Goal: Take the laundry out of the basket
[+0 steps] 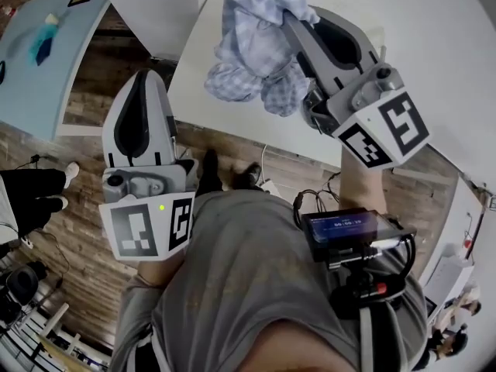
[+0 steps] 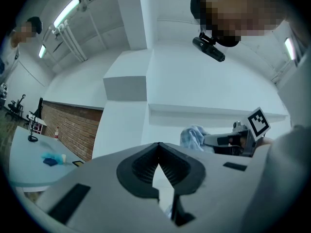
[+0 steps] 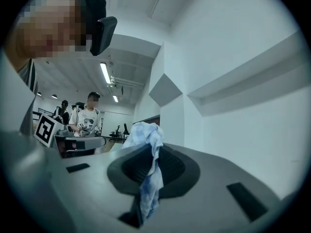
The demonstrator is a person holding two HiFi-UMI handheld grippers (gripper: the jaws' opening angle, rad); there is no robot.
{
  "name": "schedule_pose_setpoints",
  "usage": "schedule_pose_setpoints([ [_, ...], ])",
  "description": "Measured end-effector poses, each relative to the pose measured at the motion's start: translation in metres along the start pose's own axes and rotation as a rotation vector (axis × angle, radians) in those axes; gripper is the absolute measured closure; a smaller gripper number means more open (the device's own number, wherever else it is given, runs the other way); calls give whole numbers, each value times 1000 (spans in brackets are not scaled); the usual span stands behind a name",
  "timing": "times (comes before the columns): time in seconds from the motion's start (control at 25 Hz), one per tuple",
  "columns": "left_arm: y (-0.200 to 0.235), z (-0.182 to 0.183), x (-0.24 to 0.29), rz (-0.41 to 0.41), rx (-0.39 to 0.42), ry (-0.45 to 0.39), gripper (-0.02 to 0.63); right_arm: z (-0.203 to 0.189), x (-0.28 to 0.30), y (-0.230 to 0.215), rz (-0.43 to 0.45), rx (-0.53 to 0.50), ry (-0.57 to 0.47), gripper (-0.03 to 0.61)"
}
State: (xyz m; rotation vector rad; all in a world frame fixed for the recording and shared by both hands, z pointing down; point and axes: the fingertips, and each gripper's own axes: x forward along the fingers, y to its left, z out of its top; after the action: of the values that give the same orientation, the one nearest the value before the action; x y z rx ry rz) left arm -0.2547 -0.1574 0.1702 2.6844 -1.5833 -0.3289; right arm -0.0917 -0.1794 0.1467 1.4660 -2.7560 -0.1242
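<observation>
Left gripper [image 1: 147, 80] at 9 o'clock in head view, above wood floor [image 1: 85, 208]. We read jaws together, tips touching, nothing between. Right gripper [image 1: 298, 18] at 1 o'clock, jaws clamped on blue-checked cloth [image 1: 252, 49]. Cloth bunches from jaw tips toward 7 o'clock, hanging over white table [image 1: 434, 45]. In right gripper view we see cloth strip pinched between pads [image 3: 131, 166].
</observation>
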Motion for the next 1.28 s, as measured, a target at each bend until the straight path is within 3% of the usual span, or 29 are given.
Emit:
schedule_pose_setpoints([
  [0.76, -14, -9, -2, -114, 13, 76, 606, -142, -13, 38, -57, 148, 138, 545],
  [0.96, -22, -20, 18, -74, 18, 39, 606, -172, -3, 0, -76, 6, 202, 532],
  [1.12, -44, -51, 43, -189, 29, 198, 606, -232, -33, -6, -207, 173, 317, 476],
  [1.28, -43, -69, 68, -205, 25, 204, 606, -250, -24, -25, -199, 207, 329, 452],
])
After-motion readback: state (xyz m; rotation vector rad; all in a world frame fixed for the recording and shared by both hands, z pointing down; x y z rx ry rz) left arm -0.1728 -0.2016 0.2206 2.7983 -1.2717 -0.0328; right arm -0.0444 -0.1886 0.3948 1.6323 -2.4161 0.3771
